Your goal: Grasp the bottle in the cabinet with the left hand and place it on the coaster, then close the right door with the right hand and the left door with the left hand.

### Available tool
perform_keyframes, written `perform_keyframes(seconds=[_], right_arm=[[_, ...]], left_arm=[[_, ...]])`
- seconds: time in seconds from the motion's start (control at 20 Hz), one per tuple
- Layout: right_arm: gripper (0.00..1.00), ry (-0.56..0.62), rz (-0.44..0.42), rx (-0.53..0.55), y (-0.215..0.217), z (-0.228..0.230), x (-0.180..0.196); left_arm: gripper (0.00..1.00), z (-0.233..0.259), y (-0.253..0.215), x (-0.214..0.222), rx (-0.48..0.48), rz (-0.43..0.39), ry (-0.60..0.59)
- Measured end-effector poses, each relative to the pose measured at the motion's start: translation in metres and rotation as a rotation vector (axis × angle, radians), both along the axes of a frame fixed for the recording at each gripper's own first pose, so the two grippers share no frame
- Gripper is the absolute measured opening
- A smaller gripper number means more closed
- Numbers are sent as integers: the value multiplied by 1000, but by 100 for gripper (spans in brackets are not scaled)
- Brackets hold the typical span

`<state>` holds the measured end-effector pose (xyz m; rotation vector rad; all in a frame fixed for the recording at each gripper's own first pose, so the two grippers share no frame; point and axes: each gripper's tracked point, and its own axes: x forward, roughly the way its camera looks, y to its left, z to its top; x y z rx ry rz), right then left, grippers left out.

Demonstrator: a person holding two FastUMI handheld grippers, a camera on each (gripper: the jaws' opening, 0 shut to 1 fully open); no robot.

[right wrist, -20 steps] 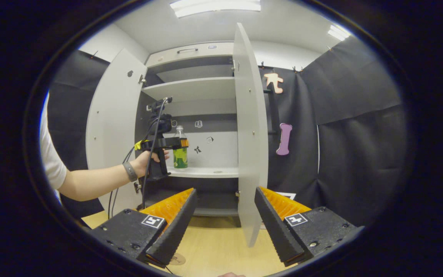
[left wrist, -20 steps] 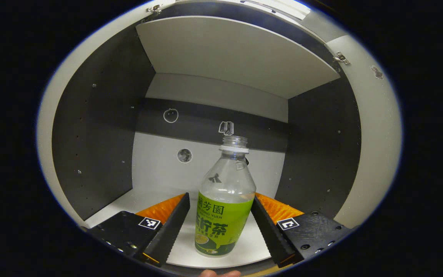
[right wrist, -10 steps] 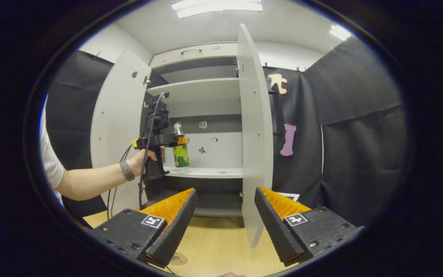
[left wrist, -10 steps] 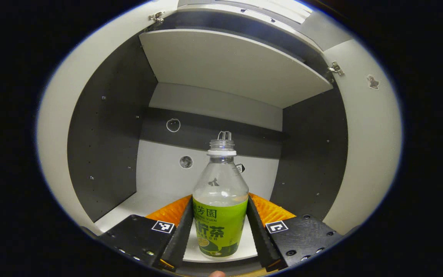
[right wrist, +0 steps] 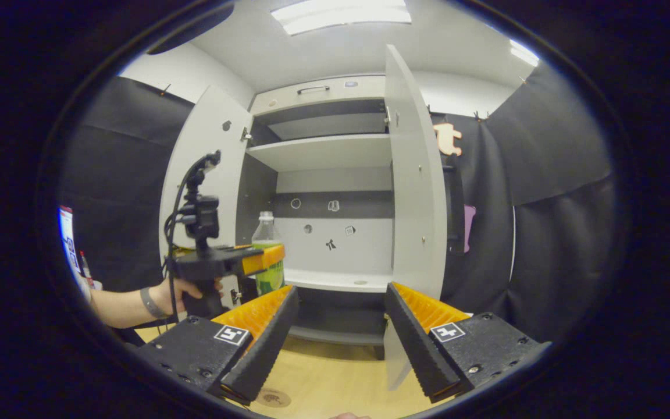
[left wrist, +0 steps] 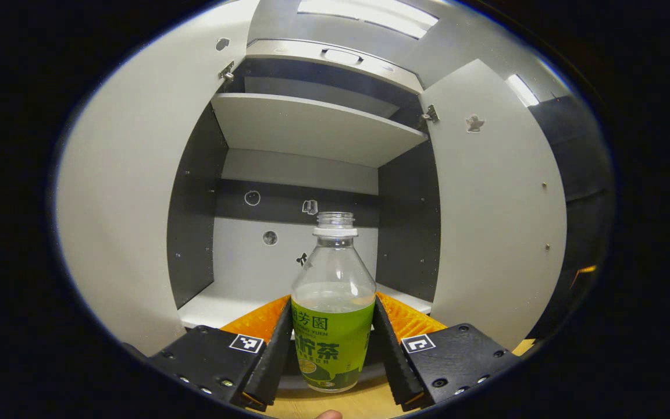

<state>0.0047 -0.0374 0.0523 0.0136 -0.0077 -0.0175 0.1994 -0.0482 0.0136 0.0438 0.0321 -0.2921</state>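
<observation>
Open cabinet (left wrist: 312, 125), fingers (left wrist: 280, 343) hiding bottle (left wrist: 333, 302) sides

The bottle (left wrist: 333, 314) was clear with a green label; behind it, the cabinet (left wrist: 312, 125) had pale grey shelves and dark grey walls.

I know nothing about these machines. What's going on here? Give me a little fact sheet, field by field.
Left tongs: shut on the bottle
Bottle: uncapped, upright, green label, held out in front of the cabinet
Right tongs: open, holding nothing
Cabinet: both doors open
Right door: edge-on in the right gripper view
Left door: swung wide
Coaster: on the wooden table, bare
</observation>
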Motion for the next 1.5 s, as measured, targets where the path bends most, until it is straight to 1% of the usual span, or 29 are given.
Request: perform_keyframes(seconds=[0.15, 0.2, 0.25, 0.3, 0.4, 0.45, 0.5, 0.55, 0.6, 0.65, 0.75, 0.9, 1.05, 1.2, 1.35, 1.4, 1.5], right_arm=[[98, -39, 8, 30, 9, 25, 3], [100, -52, 13, 39, 12, 32, 3], [98, -66, 9, 36, 12, 39, 3], [98, -73, 1, 28, 11, 43, 3], [98, -81, -11, 18, 10, 47, 2], [98, -82, -18, 20, 9, 47, 1], [98, -78, -25, 27, 8, 46, 0], [94, -73, -30, 35, 8, 45, -2], [98, -69, -36, 45, 6, 44, -3], [99, -63, -43, 52, 5, 42, -3], [98, -48, -57, 51, 1, 39, -5], [98, -35, -74, 46, -1, 35, -7], [98, -11, -86, 35, -2, 26, -8], [98, -4, -106, 14, -7, 24, -8], [98, 11, -119, -4, -9, 16, -8], [98, 22, -118, -10, -8, 13, -7], [98, 39, -108, -4, -4, 6, -6]], left_arm=[[71, -32, 6, -43, 38, 23, -4], [71, -44, 5, -57, 44, 24, -1], [75, -55, 3, -69, 49, 20, -5], [71, -65, 3, -81, 54, 27, -7], [71, -89, 1, -104, 37, 37, 0], [67, -100, -4, -114, 22, 31, 3], [71, -111, -8, -125, 19, 27, 4], [71, -123, -12, -133, 26, 25, 10], [71, -135, -17, -140, 40, 20, 17], [71, -147, -22, -147, 56, 17, 23], [71, -163, -32, -158, 68, 0, 9], [70, -185, -42, -169, 75, -26, 24], [70, -211, -45, -176, 80, -3, 74], [71, -231, -37, -179, 75, 30, 120], [70, -245, -22, -183, 62, 89, 140], [70, -241, -20, -184, 42, 98, 122], [70, -246, -22, -187, 28, 94, 137]])
